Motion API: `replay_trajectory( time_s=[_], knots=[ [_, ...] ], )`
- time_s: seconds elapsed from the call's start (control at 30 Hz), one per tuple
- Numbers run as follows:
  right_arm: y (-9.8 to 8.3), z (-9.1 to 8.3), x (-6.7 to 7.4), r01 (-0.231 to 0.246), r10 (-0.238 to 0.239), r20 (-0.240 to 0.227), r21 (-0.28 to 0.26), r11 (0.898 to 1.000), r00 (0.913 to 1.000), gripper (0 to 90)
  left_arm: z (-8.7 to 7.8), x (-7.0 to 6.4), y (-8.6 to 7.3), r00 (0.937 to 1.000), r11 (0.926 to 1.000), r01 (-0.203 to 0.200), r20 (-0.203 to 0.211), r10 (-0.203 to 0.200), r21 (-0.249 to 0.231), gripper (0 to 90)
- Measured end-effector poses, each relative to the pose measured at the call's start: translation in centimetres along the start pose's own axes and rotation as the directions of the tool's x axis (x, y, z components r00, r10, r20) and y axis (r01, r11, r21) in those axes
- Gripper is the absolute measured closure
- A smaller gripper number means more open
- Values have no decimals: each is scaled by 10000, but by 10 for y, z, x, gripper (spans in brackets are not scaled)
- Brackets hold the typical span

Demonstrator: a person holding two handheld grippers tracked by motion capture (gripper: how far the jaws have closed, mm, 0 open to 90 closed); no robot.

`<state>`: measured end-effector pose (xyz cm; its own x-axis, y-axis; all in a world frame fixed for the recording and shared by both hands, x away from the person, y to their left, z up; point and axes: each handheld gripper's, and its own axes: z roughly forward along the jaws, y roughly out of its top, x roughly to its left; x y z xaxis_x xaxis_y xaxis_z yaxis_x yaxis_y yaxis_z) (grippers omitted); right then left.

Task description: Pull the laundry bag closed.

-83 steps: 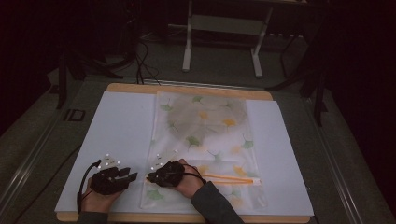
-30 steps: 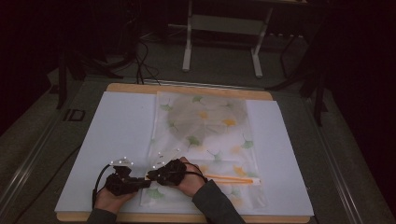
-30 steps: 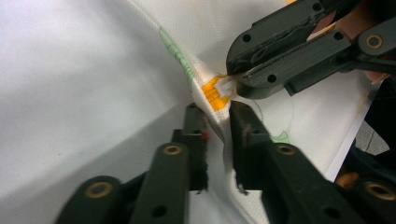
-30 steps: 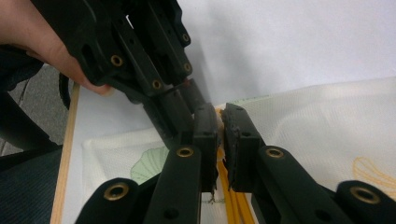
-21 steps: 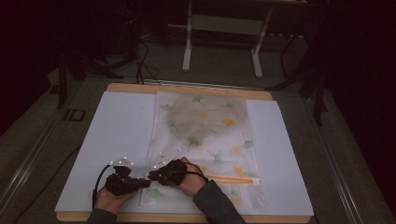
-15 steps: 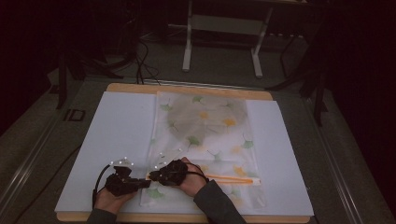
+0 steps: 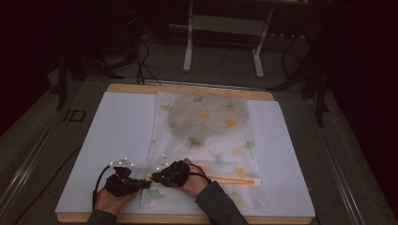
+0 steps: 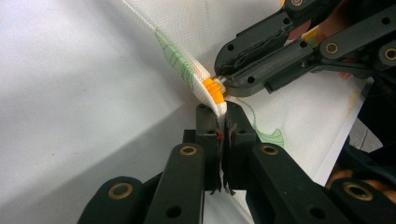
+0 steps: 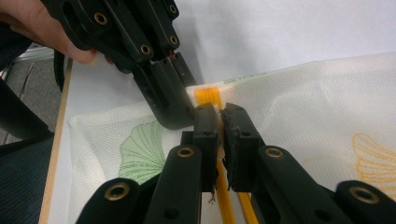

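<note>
- A wooden table [image 7: 187, 89] carries a white sheet [image 7: 112, 136] that covers nearly all of its top.
- On the sheet's middle lies a white mesh bag [image 7: 206, 140], printed with green and orange ginkgo leaves; something greyish shows dimly through its far half.
- An orange zipper [image 7: 234, 178] runs across the bag near the person's edge of the table.
- The right gripper [image 7: 157, 176] sits at the zipper's left end, jaws pressed together on the orange zipper pull [image 8: 213, 88].
- The left gripper [image 7: 145, 183], just beside it and touching it, pinches the bag's fabric at the zipper end [image 9: 208, 95], jaws having just closed there.
- No brand, label or readable writing appears on the bag or sheet.
</note>
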<state>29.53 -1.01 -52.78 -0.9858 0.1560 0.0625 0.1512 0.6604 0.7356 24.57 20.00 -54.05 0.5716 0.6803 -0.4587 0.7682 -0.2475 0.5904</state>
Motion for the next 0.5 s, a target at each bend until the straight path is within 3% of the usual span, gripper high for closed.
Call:
replay_trajectory(
  time_s=[0.5],
  knots=[
    [-4,-1,0,52,-53,68,214,9998,10000,849,-2,1,-1,9999,9999,91,128,-89,-124,868]
  ],
)
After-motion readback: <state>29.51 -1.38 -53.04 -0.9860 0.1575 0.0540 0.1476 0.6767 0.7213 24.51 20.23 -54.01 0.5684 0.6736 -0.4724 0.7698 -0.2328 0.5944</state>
